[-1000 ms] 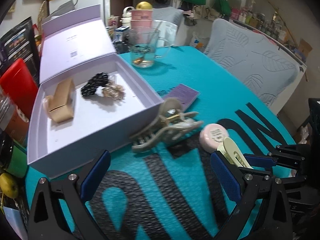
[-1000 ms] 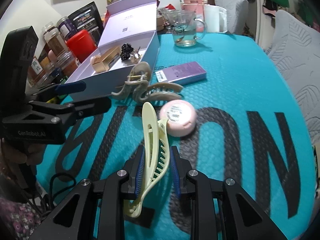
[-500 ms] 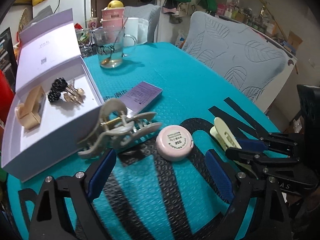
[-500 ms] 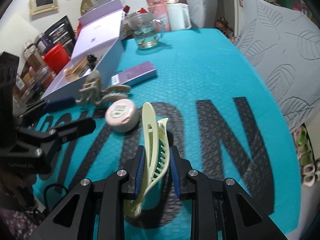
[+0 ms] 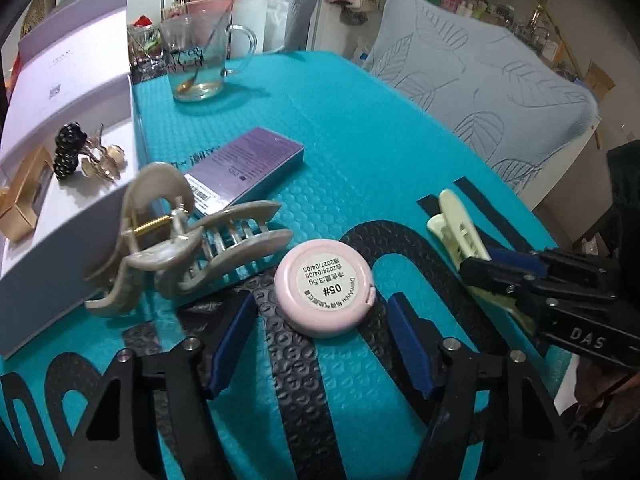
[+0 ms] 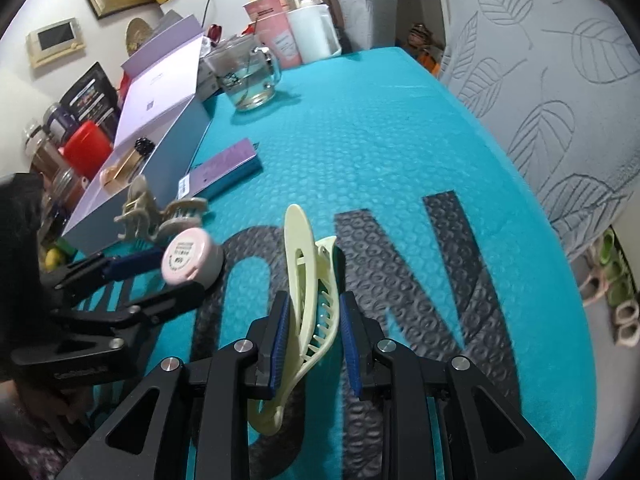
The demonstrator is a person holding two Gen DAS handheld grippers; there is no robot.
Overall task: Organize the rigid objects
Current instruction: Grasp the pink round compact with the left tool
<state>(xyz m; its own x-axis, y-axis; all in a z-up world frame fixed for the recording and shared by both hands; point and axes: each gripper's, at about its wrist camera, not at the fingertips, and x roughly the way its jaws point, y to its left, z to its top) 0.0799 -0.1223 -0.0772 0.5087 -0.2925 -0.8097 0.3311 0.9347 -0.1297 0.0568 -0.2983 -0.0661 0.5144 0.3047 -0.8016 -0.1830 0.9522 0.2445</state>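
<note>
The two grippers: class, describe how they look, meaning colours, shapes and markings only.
Both the left gripper and the right gripper are black angular frames with triangular cut-outs, silver round bolts and flat blue pads on the fingers. The right one bears pale embossed letters, "DAS".

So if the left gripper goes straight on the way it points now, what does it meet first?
Most likely the round pink case. It lies on the teal mat right ahead of the left gripper, whose jaws are closing with the case just beyond the tips, not yet pressed. Depth is hard to judge here.
</note>
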